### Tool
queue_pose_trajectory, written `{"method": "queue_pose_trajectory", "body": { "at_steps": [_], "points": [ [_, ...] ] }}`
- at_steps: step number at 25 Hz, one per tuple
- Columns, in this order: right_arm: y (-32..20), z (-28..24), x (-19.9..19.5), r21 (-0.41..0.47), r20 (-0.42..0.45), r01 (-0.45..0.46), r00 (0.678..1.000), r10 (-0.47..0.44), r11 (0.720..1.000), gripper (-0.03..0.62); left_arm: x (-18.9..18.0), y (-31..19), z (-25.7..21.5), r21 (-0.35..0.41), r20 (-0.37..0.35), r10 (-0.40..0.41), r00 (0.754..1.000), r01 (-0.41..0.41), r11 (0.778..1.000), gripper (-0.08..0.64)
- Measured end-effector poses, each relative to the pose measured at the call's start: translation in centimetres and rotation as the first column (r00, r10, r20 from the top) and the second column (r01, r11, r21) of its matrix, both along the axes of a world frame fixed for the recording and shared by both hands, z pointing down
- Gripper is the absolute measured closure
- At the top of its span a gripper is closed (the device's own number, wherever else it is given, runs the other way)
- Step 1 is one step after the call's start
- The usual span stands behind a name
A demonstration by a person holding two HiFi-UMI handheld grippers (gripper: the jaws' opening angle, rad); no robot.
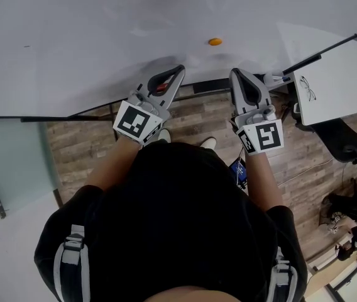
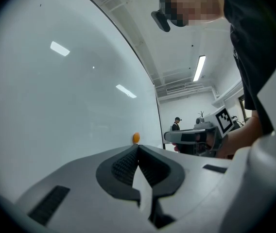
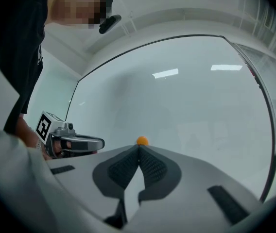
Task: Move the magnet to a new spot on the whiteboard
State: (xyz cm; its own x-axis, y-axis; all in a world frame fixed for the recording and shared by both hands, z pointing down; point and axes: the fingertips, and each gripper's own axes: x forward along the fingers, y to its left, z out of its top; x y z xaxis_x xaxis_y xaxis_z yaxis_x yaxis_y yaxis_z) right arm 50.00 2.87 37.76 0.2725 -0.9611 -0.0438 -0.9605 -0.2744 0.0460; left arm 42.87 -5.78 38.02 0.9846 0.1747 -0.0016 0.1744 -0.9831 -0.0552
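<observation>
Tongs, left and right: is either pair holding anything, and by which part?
Nothing is held. The left tongs and right tongs are both shut and empty; the orange magnet sits on the whiteboard, apart from both.

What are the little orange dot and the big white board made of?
The orange magnet looks like smooth plastic: even colour, rounded shape. The whiteboard looks glossy, perhaps coated metal or glass: ceiling lights mirror in it.
</observation>
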Motion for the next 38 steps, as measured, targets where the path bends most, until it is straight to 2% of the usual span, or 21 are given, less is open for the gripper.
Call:
{"method": "queue_pose_trajectory", "body": {
  "at_steps": [38],
  "points": [
    [-0.20,0.45,-0.25,-0.017,-0.007,0.009,1.000,-0.010,1.000,0.592,-0.03,-0.54,0.51,0.018,0.010,-0.005,1.000,0.005,1.000,0.557]
  ]
}}
